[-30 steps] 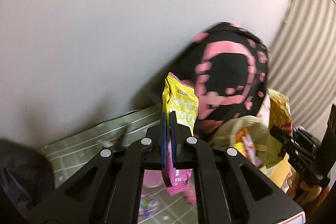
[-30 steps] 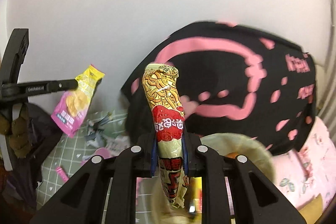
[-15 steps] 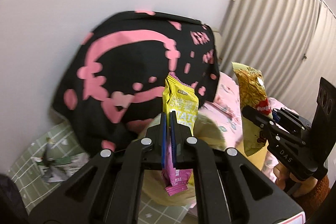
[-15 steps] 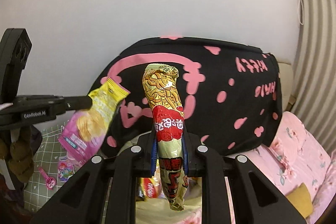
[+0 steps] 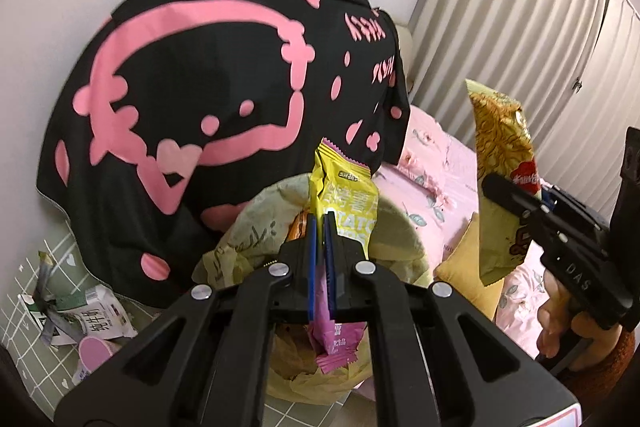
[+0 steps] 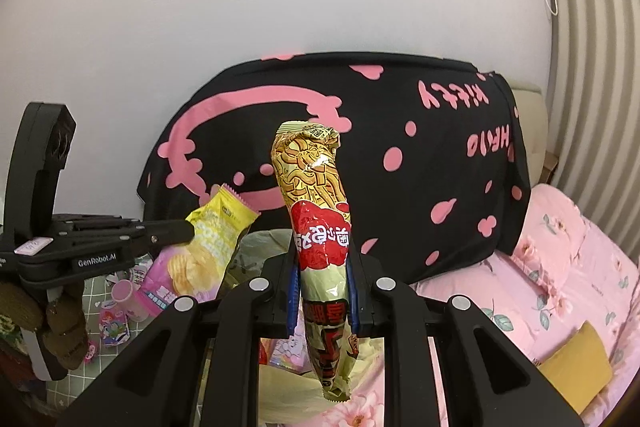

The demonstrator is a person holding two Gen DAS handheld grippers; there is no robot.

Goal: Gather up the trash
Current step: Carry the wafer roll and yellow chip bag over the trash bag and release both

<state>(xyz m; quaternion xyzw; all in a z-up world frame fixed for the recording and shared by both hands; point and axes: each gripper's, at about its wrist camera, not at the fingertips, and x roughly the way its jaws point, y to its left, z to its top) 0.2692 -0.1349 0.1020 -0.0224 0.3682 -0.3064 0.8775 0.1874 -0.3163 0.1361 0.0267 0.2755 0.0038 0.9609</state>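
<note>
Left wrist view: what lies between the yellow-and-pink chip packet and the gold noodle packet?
Pink floral bedding fills that gap in the left wrist view; nothing hangs between the chip packet and noodle packet. The bin liner's rim sits below.

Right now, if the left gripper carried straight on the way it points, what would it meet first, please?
Most likely the lined trash bin just beyond the left gripper, which is shut on the yellow-and-pink snack packet. The black blanket lies behind it, though depth is unclear.
</note>
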